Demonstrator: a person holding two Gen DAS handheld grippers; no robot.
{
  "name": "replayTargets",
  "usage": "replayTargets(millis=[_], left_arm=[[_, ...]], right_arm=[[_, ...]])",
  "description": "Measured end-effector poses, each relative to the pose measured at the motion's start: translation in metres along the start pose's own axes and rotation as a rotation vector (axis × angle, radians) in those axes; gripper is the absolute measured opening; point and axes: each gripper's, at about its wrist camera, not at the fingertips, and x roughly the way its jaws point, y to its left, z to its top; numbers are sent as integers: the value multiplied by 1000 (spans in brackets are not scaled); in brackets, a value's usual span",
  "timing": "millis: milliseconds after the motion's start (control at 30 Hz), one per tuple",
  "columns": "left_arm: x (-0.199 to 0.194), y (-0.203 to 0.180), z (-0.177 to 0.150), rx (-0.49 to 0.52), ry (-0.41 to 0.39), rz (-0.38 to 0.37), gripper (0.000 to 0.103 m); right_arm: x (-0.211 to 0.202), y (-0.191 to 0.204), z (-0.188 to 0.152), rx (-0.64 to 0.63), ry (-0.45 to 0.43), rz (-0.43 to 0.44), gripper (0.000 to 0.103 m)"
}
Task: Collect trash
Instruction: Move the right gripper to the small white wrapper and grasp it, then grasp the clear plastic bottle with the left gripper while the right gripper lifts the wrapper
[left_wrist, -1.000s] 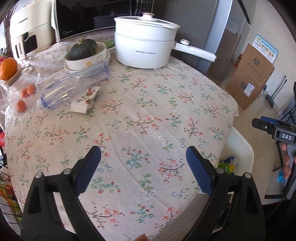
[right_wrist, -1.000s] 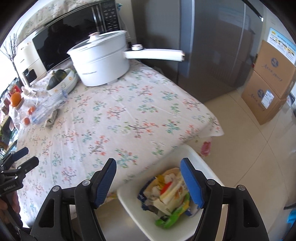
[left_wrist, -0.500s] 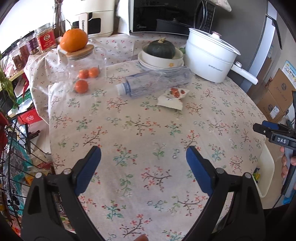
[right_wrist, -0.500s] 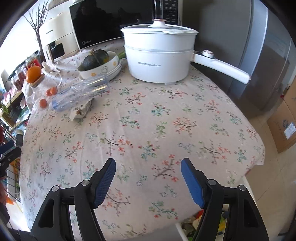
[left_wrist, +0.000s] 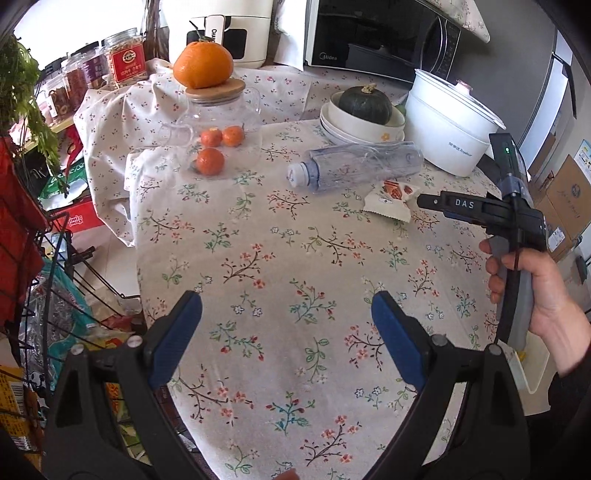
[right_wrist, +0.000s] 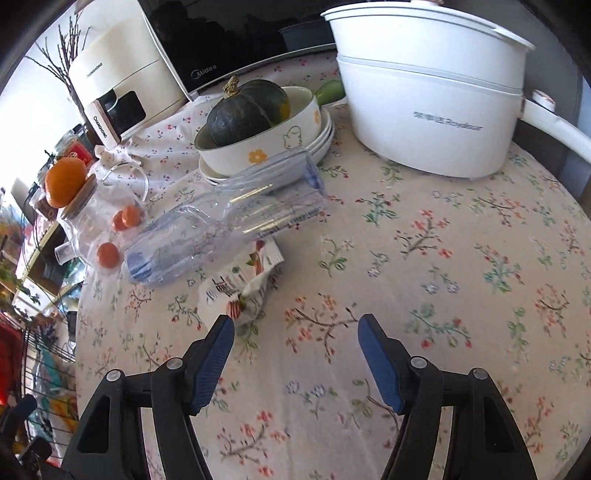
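Presently the snack wrapper (right_wrist: 245, 286) is being approached at eleven o'clock of the right gripper (right_wrist: 295, 328), whose empty jaws are closing; the left gripper (left_wrist: 286, 314) is held spread, unused; a leftward shift is judged needed

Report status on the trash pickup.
Right claw empty, closing, beside wrapper. Left claw open, empty. Bottle lies behind wrapper. Nothing blocking.

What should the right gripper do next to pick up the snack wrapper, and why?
Probably shift the right gripper a little toward the snack wrapper before gripping. The wrapper lies flat on the tablecloth, just ahead of the left finger, not between the jaws. The jaws are closing with nothing between them. The empty plastic bottle lies close behind it, so a short move seems safest.
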Motion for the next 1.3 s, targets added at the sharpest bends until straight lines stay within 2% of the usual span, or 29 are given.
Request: replayTargets(millis=[133, 200, 267, 300, 367, 433, 533, 633, 700, 800, 900, 967, 1067, 1133, 1200, 1300], left_arm=[[8, 5, 2, -1, 17, 18, 93], [9, 4, 5, -1, 16, 28, 93], [8, 2, 10, -14, 3, 22, 93], [9, 0, 13, -16, -4, 11, 93], [15, -9, 24, 19, -15, -1, 93], [25, -21, 42, 94, -29, 12, 93], [49, -38, 76, 220, -32, -23, 93], [84, -55, 113, 336, 21, -50, 93], [108, -72, 130, 432, 68, -64, 93], [138, -100, 143, 621, 93, -18, 93], [163, -116, 151, 765, 122, -20, 93], [181, -119, 156, 777, 200, -21, 93], [192, -121, 154, 764, 271, -34, 80], [190, -122, 146, 751, 263, -31, 78], [179, -124, 136, 727, 249, -61, 71], [161, -126, 119, 643, 265, -102, 70]], right_arm=[[24, 5, 11, -1, 10, 19, 53], [36, 4, 16, 11, 24, 67, 32], [46, 3, 21, 20, 46, 130, 18], [46, 2, 21, 24, 45, 163, 12], [39, 1, 21, 2, 54, 191, 8], [25, 0, 21, -66, 63, 172, 8], [-8, -12, 18, -168, 52, 149, 4], [-43, -34, 12, -243, 37, 98, 4], [-62, -52, 5, -261, 21, 93, 4], [-83, -81, -7, -246, 9, 125, 4], [-94, -103, -17, -262, 22, 99, 4], [-99, -118, -18, -243, 22, 103, 4], [-109, -137, -18, -221, 15, 100, 4], [-116, -145, -19, -219, 8, 88, 4], [-121, -152, -19, -203, 8, 83, 4], [-133, -160, -23, -179, 9, 63, 4]])
